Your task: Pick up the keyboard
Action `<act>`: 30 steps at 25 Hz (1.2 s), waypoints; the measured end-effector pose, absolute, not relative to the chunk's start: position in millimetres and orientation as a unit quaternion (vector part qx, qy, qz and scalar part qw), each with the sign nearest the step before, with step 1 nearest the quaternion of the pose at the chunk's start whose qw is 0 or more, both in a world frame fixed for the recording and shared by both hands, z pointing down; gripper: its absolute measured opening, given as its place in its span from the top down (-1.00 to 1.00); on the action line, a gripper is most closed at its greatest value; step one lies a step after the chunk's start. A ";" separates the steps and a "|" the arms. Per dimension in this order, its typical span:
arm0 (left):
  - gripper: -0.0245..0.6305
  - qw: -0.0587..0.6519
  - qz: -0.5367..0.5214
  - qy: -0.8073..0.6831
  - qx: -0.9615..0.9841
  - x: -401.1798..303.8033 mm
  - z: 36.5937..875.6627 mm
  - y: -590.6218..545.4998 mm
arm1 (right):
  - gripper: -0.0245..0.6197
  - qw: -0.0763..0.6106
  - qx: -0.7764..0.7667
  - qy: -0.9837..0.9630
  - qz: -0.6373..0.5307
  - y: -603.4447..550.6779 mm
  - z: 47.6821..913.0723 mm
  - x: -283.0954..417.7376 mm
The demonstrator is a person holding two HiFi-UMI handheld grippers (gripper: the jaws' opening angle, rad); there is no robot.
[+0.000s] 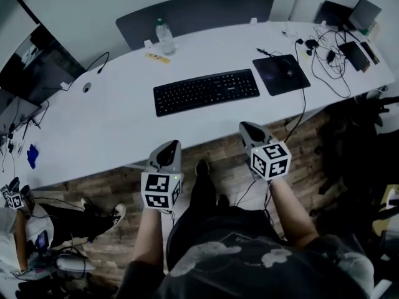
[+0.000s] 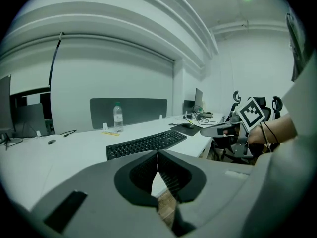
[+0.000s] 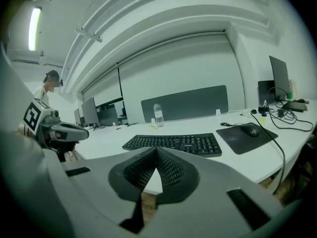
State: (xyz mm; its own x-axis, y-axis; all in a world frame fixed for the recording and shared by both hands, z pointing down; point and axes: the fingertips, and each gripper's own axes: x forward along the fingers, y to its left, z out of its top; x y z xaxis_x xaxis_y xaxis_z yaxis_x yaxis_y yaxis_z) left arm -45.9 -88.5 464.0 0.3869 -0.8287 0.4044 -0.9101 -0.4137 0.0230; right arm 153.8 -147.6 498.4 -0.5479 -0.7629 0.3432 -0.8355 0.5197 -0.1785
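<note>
head view has the black full-size keyboard [image 1: 206,91] lying flat in the upper middle of the frame, on the long white desk [image 1: 112,126], with nothing touching it. two grey hand-held grippers sit at the desk's near edge, in front of the wooden floor [image 1: 206,147]. the left gripper [image 1: 173,145] is at lower centre-left and the right gripper [image 1: 245,127] at centre-right, both apart from the keyboard.

left gripper view shows the left gripper [image 2: 157,155] with its jaws pressed together and nothing between them. the keyboard [image 2: 146,144] lies just above the tips in the frame.

right gripper view shows the right gripper [image 3: 156,152] likewise closed tip to tip and empty, the keyboard [image 3: 173,143] just above.

a black mouse pad [image 1: 274,80] carrying a mouse [image 1: 288,72] lies right of the keyboard. a clear plastic bottle [image 1: 164,37] stands at its upper left.
</note>
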 end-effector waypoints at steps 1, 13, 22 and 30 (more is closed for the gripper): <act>0.92 0.119 0.170 -0.523 0.827 -47.2 465.2 -98.2 | 0.92 0.114 0.464 -0.863 0.163 -156.0 499.1 153.1; 0.00 0.063 0.298 -0.414 0.858 -50.5 507.8 -234.1 | 0.92 0.147 0.469 -0.856 0.163 -282.7 508.9 140.1; -0.58 0.039 0.440 -0.281 0.852 -58.4 567.7 -306.7 | 0.92 0.166 0.476 -0.844 0.181 -348.2 518.4 117.7; -0.66 0.094 0.492 -0.164 0.850 -290.9 589.2 -429.0 | 0.92 0.205 0.489 -0.827 0.187 -489.3 501.3 -121.6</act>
State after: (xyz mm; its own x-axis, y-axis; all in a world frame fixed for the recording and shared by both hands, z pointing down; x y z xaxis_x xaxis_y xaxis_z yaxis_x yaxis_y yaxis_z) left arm -290.9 -429.0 589.2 0.4615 -0.1862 0.8674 -0.3713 -0.9285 -0.0018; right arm -121.6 -489.3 501.3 -0.4378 -0.7317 0.5224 -0.8854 0.4518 -0.1092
